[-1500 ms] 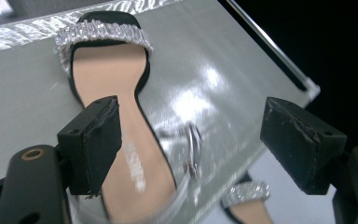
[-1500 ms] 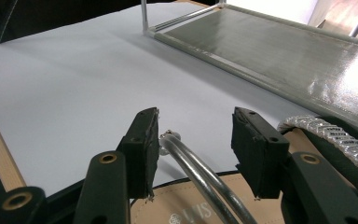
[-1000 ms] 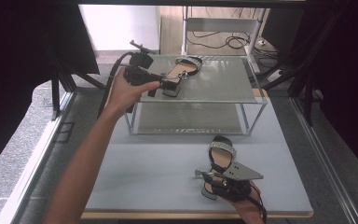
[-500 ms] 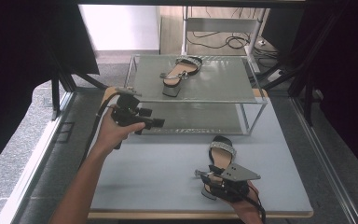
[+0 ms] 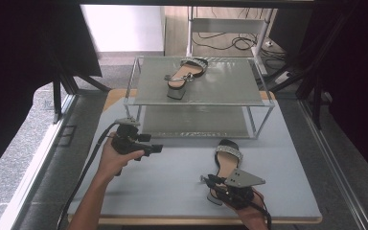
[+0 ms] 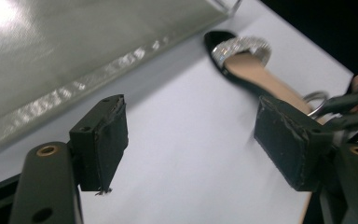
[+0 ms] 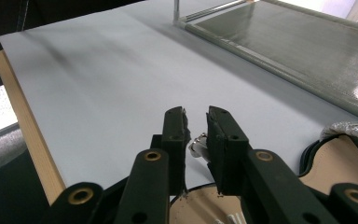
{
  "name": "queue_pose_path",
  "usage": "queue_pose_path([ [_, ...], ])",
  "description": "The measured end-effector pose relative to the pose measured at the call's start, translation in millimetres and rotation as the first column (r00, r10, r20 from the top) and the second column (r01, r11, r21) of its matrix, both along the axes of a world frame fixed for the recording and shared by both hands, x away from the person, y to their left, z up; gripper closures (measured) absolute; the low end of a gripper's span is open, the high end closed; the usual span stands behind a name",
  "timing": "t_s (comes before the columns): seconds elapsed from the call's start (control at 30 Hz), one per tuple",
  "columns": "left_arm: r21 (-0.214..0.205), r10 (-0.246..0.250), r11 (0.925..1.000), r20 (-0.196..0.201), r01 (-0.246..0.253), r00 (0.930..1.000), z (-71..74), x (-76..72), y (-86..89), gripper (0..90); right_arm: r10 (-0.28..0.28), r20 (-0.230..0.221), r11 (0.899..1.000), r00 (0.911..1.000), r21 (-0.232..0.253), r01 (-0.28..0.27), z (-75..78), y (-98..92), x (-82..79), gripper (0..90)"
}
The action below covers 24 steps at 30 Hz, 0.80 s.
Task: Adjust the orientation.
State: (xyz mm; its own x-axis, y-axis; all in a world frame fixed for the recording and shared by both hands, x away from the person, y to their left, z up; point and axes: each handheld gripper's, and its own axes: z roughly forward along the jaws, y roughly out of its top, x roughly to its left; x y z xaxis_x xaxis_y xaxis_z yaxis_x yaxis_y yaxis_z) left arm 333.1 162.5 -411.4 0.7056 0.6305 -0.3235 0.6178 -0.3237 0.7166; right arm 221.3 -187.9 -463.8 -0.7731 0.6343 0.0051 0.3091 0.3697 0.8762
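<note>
Heel end of the sandal (image 5: 226, 165) hidden beneath the right gripper (image 5: 210, 181) and its grey plate in the high view; in the right gripper view (image 7: 196, 133), cut off by the bottom and right edges, just behind and beside the jaws, with only a small metal piece, too small to identify, pinched between the pads. In the left gripper view, rear part of the same sandal (image 6: 251, 70) covered by one pad (image 6: 286, 140) of the left gripper (image 6: 196, 140), and the shelf rack (image 6: 74, 56) ahead of the claw blurred by glare and cropped by the top and left edges.

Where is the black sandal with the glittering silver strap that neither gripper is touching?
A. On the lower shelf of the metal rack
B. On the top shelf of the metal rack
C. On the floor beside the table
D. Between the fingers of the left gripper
B. In the high view, the black sandal with the glittering silver strap lies on the top shelf of the metal rack, far from both grippers.
</note>
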Motion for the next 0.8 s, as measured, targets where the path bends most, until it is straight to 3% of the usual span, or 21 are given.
queue_pose_path([
  [0.17, 0.027, -0.006, 0.9996, -0.005, 0.006, 1.0000, -15.5, -7.0, 0.5, 26.7, 0.033, -0.017, 0.999, 0.9993, -0.005, -0.033, 0.1, 9.6, -1.6, 81.6],
  [0.2, 0.035, -0.012, 0.9993, -0.009, 0.013, 0.9999, -23.2, -10.3, 0.3, 26.8, 0.052, -0.018, 0.998, 0.9985, -0.040, -0.053, -2.1, 16.4, -2.9, 83.1],
  [0.27, 0.036, -0.012, 0.9993, -0.010, 0.012, 0.9999, -26.8, -12.0, 0.5, 26.8, 0.059, -0.017, 0.996, 0.9981, -0.067, -0.060, -3.9, 20.3, -3.9, 83.7],
  [0.3, 0.032, -0.013, 0.9994, -0.016, 0.013, 0.9998, -33.6, -14.6, 0.4, 26.9, 0.072, -0.016, 0.990, 0.9973, -0.122, -0.073, -8.0, 27.8, -6.0, 85.1],
  [0.33, 0.032, -0.013, 0.9994, -0.016, 0.013, 0.9998, -33.6, -14.6, 0.4, 26.9, 0.075, -0.018, 0.986, 0.9970, -0.146, -0.076, -10.1, 31.2, -6.9, 85.8],
  [0.43, 0.027, -0.019, 0.9995, -0.029, 0.019, 0.9994, -42.7, -16.5, 1.3, 26.9, 0.050, -0.029, 0.978, 0.9984, -0.203, -0.054, -15.7, 37.9, -8.3, 88.6],
  [0.47, 0.006, -0.015, 0.9999, -0.035, 0.015, 0.9993, -48.0, -17.5, 2.8, 27.1, 0.029, -0.032, 0.975, 0.9991, -0.218, -0.035, -17.5, 38.4, -8.4, 89.7],
  [0.57, 0.021, -0.019, 0.9996, -0.044, 0.020, 0.9988, -50.1, -16.5, 3.6, 27.4, -0.018, -0.044, 0.970, 0.9989, -0.245, 0.007, -23.9, 35.1, -8.2, 90.0],
  [0.67, -0.003, -0.012, 0.9999, -0.042, 0.012, 0.9991, -50.1, -19.0, 7.3, 27.5, -0.022, -0.060, 0.973, 0.9980, -0.230, 0.008, -23.2, 31.0, -8.8, 90.0],
  [0.8, 0.005, -0.003, 1.0000, -0.046, 0.004, 0.9989, -53.9, -22.0, 8.6, 27.6, -0.034, -0.047, 0.967, 0.9983, -0.252, 0.021, -22.8, 31.2, -12.0, 90.0],
])
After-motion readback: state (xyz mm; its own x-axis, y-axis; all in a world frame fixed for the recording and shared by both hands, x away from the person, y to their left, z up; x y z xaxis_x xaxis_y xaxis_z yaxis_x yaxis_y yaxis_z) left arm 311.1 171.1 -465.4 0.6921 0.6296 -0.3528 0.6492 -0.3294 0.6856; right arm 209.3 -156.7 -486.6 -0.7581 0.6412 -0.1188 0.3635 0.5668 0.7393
